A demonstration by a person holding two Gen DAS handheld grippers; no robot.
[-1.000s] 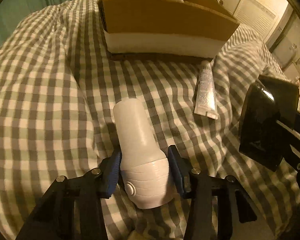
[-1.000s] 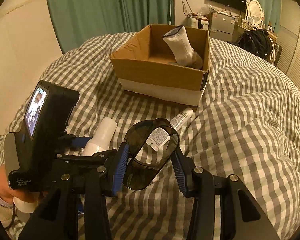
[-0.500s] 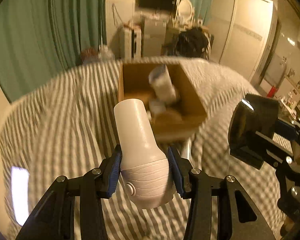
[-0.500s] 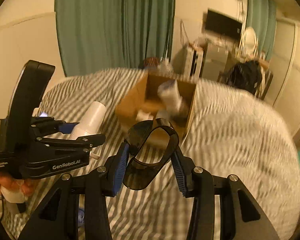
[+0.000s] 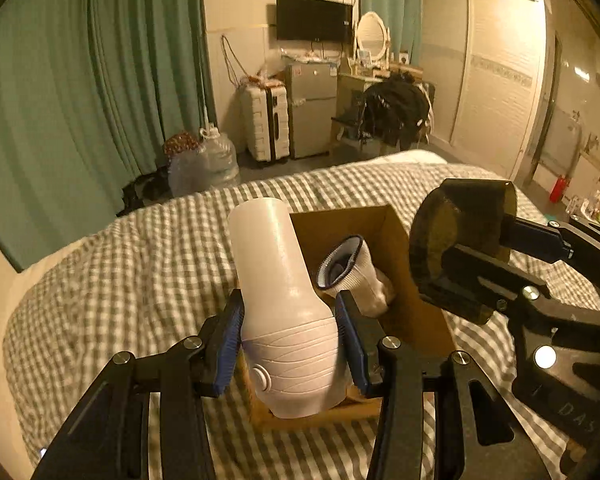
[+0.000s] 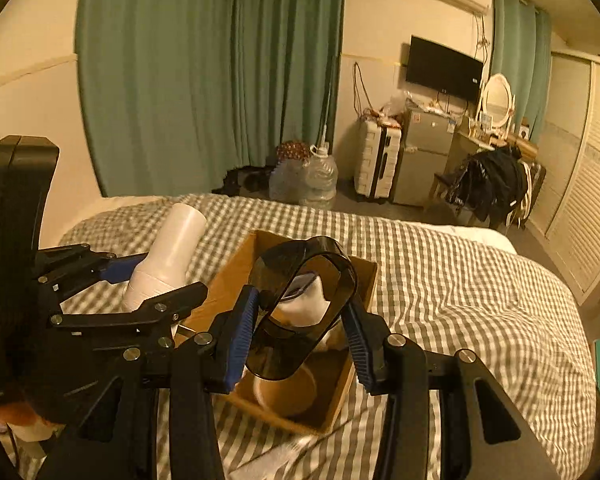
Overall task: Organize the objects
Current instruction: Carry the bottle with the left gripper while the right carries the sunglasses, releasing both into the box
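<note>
Both grippers are up in the air over the bed, each with something in it. The left gripper (image 5: 290, 338) has its blue pads clamped on the wide ribbed base of a white bottle (image 5: 284, 312), whose narrower end points away toward the far side of the room. The right gripper (image 6: 300, 328) is squeezing a dark see-through plastic band (image 6: 304, 304), an oval loop caught by its two long sides, with the loop standing up between the pads.

Below them sits an open cardboard box (image 6: 352, 368) on the green checked bedspread (image 6: 460, 288). Inside it a white sock (image 5: 356, 276) leans against the wall, and there's a round pale rim (image 6: 286, 394) near the front corner; hard to say what that is.

In the left wrist view the band (image 5: 460, 240) shows off to the right, hanging over the box's right wall.
</note>
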